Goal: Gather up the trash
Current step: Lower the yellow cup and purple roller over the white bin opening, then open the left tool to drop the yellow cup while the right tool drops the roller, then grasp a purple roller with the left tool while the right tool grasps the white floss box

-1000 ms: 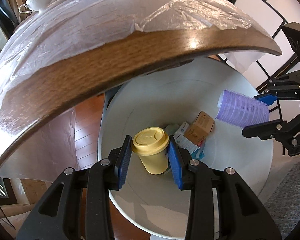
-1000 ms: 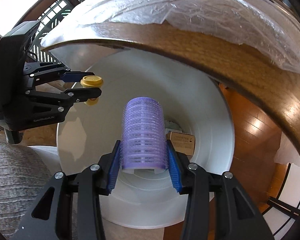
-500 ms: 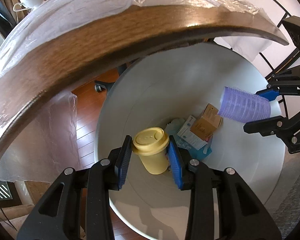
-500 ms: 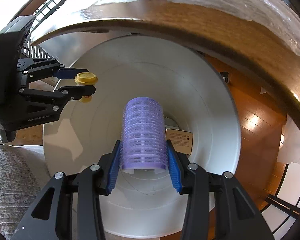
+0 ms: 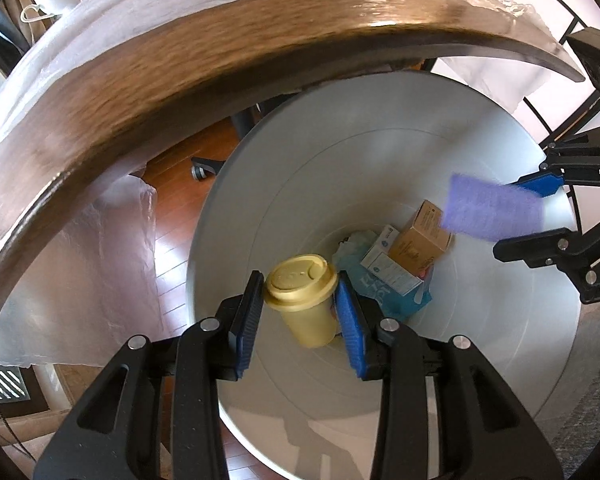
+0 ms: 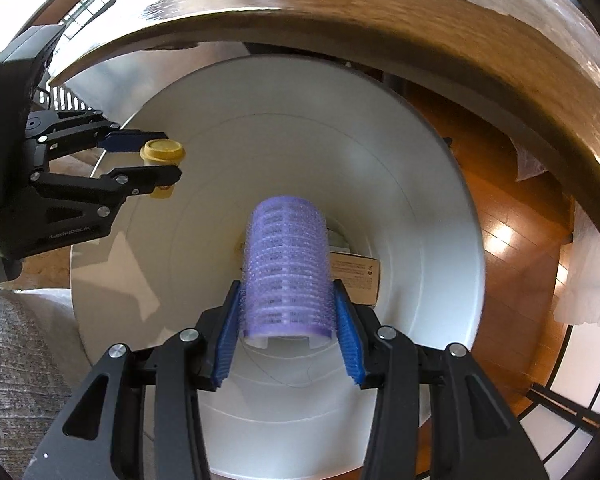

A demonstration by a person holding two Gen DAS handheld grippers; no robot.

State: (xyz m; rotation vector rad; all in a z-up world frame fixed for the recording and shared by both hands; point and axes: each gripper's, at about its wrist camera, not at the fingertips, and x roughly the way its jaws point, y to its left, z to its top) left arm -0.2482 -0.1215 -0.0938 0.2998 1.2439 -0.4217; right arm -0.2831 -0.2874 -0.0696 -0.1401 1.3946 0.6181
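Trash bin [image 6: 452, 216] sits directly below both tools, mouth up beside the desk [image 5: 188, 64]: left tool [image 5: 300, 304] clenched on yellow lidded cup [image 5: 304, 300], right tool [image 6: 288, 320] clenched on purple hair roller [image 6: 287, 268], long axis pointing into the bin; release drops both.

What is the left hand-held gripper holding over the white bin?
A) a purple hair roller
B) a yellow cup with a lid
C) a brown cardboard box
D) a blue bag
B: the left hand-held gripper has its blue pads pressed on either side of the yellow cup with a lid, above the white bin; the purple roller sits in the right hand-held gripper.
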